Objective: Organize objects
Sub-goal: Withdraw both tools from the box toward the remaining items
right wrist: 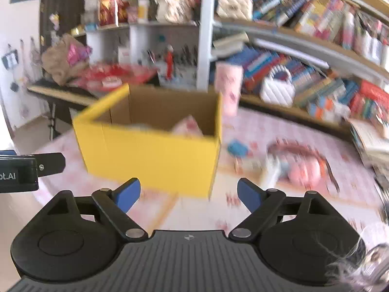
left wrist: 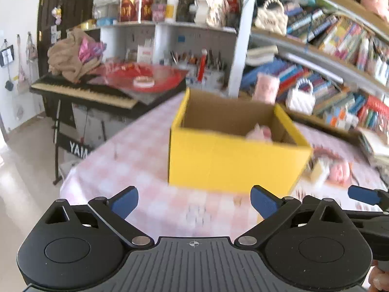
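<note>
An open yellow cardboard box [left wrist: 233,160] stands on the pink checked tablecloth [left wrist: 136,160], with a pink item [left wrist: 259,132] inside. It also shows in the right wrist view [right wrist: 150,155], holding a pink item [right wrist: 188,125]. My left gripper [left wrist: 194,200] is open and empty, just in front of the box. My right gripper [right wrist: 188,194] is open and empty, in front of the box's right corner. Loose pink and white objects [right wrist: 304,170] and a small blue item [right wrist: 237,148] lie on the table right of the box. Both views are blurred.
A tall pink cup [right wrist: 228,85] stands behind the box. Bookshelves with white handbags [right wrist: 277,88] run along the right. A keyboard on a stand [left wrist: 82,92] with cloth and red items sits at the left. The other gripper shows at the edge [left wrist: 364,194].
</note>
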Demonstrator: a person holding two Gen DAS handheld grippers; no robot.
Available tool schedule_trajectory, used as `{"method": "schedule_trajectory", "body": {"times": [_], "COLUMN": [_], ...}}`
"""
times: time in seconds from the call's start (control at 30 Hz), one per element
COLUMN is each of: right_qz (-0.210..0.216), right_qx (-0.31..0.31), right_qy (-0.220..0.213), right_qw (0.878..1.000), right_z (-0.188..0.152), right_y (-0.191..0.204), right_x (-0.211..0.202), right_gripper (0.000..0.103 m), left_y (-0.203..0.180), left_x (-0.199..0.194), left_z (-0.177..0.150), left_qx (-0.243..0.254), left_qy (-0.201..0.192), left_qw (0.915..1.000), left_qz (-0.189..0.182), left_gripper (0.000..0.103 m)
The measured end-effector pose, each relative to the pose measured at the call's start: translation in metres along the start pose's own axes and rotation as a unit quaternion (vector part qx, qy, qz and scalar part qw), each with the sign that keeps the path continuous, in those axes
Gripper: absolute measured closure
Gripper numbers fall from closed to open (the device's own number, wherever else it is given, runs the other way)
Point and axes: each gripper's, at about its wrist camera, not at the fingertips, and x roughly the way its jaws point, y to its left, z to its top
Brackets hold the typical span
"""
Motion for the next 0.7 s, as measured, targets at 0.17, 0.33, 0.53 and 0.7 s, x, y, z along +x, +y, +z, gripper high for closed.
{"method": "schedule_trajectory", "body": {"times": [0.17,0.33,0.53,0.7], "right_qz": [-0.034,-0.062,-0.095,-0.121], "right_qx": [0.012,0.034,0.070,0.082], "right_qy": [0.036,0.055,0.065,0.068], "right_qw": [0.999,0.996,0.991,0.987], "right_z": [-0.036,-0.059,-0.073,-0.077], "right_y": [-0.001,-0.010,-0.030,-0.043], "right_x": [-0.018,-0.035,-0.052,-0.063], "right_gripper": [0.016,0.015,0.013,0.013], "left_y": [-0.008,-0.018,-0.035,-0.050], "left_x": [-0.008,-0.014,-0.019,-0.020], "left_z": [-0.029,-0.044,-0.053,-0.052], "left_qx": [0.028,0.049,0.077,0.085], "left_qy": [0.032,0.051,0.067,0.065], "left_qw": [0.9991,0.9971,0.9929,0.9909], "left_qz": [-0.008,-0.027,-0.061,-0.082], "left_gripper": [0.003,0.003,0.003,0.003]}}
